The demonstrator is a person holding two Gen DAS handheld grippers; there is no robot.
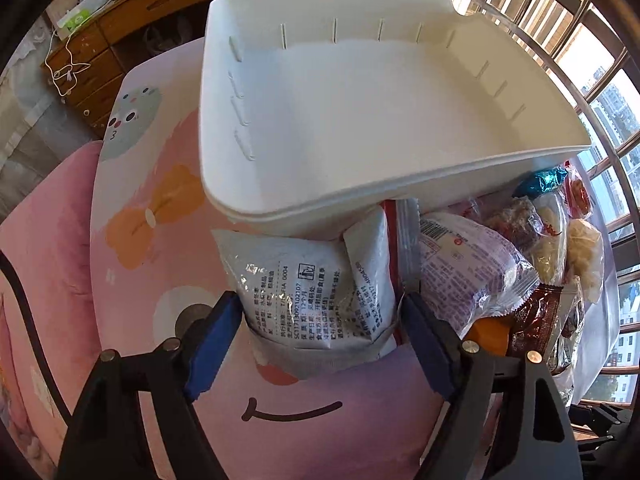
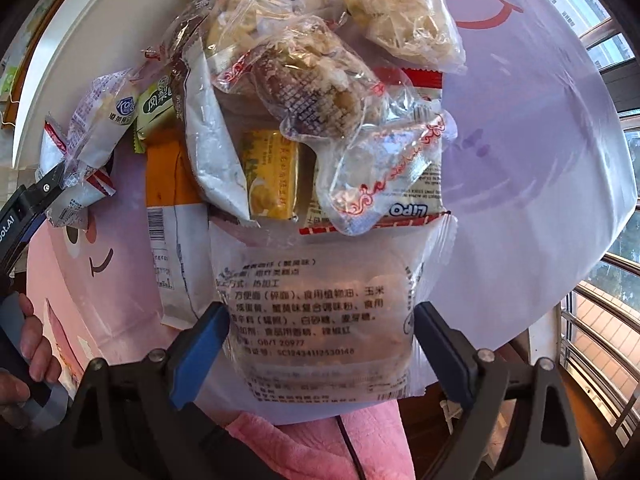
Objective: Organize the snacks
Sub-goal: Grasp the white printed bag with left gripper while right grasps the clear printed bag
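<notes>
Silver packet (image 1: 316,296) between left jaws — clear packet (image 2: 320,320) between right; neither gripped.

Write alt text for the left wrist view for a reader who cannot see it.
The left gripper straddles a silver snack packet on a pink cartoon tablecloth, jaws at its sides. An empty white tray sits just beyond, with more wrapped snacks piled to its right.

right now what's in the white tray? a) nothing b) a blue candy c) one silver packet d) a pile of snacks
a: the white tray shows only its bare floor, while the silver packet lies in front of it, between the left claw's pads.
</notes>
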